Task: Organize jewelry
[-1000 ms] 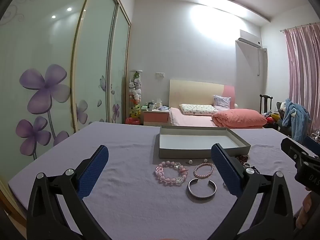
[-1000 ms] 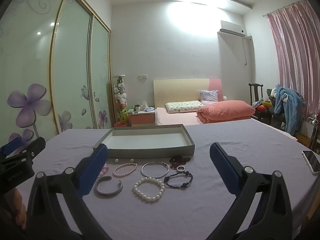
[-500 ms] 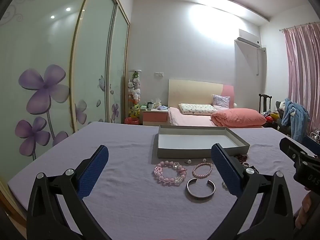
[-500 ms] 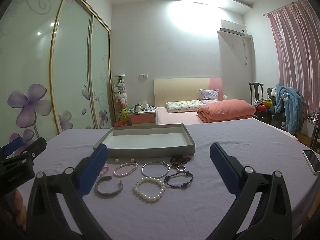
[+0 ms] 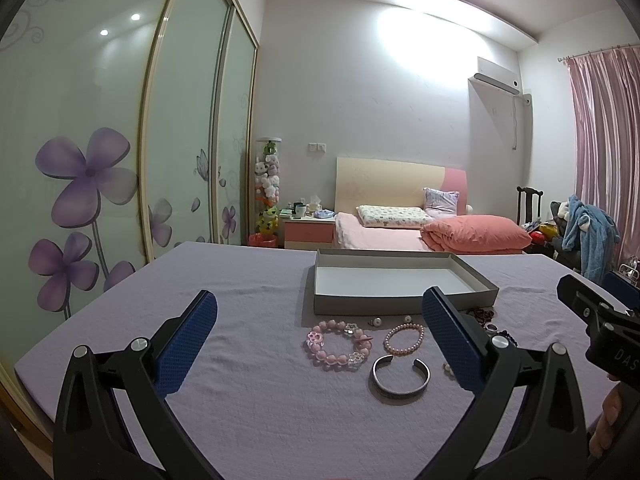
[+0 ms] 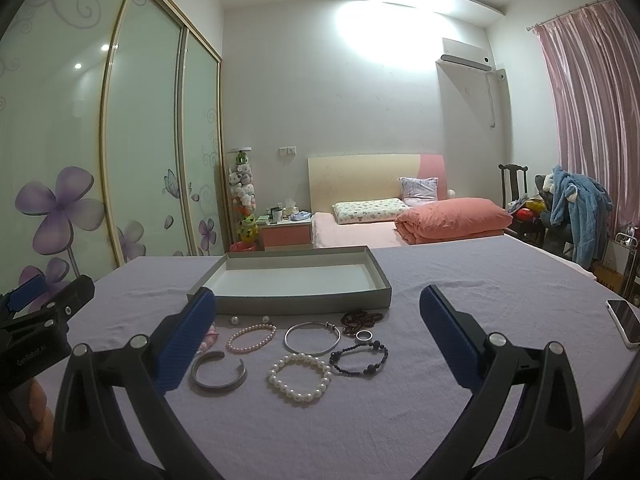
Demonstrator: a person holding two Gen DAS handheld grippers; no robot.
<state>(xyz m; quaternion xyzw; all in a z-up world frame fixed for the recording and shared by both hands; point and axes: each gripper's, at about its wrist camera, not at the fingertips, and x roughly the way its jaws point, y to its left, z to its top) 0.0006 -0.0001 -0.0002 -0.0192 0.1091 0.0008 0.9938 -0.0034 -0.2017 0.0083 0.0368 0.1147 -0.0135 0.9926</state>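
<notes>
In front of the grey tray [image 5: 400,304], the left gripper [image 5: 320,340] hangs wide and empty above the pink bead bracelet [image 5: 338,342] and silver cuff [image 5: 401,376]. From the right wrist, the right gripper [image 6: 316,336] gapes wide too, over the pearl bracelet [image 6: 300,378] and thin bangle [image 6: 312,338] near that tray [image 6: 296,304].

A counter [image 6: 460,280] draped in lilac cloth carries everything. A shallow grey tray [image 6: 304,300] sits toward the back. Just in front of it lie the pieces — a pink bead bracelet [image 6: 251,337], a thin silver bangle [image 6: 312,338], a white pearl bracelet [image 6: 299,377], a dark bead bracelet [image 6: 359,357], an open silver cuff [image 6: 218,371] and a chunky pink flower bracelet [image 5: 339,344]. A phone [image 6: 624,322] rests at the right edge.
</notes>
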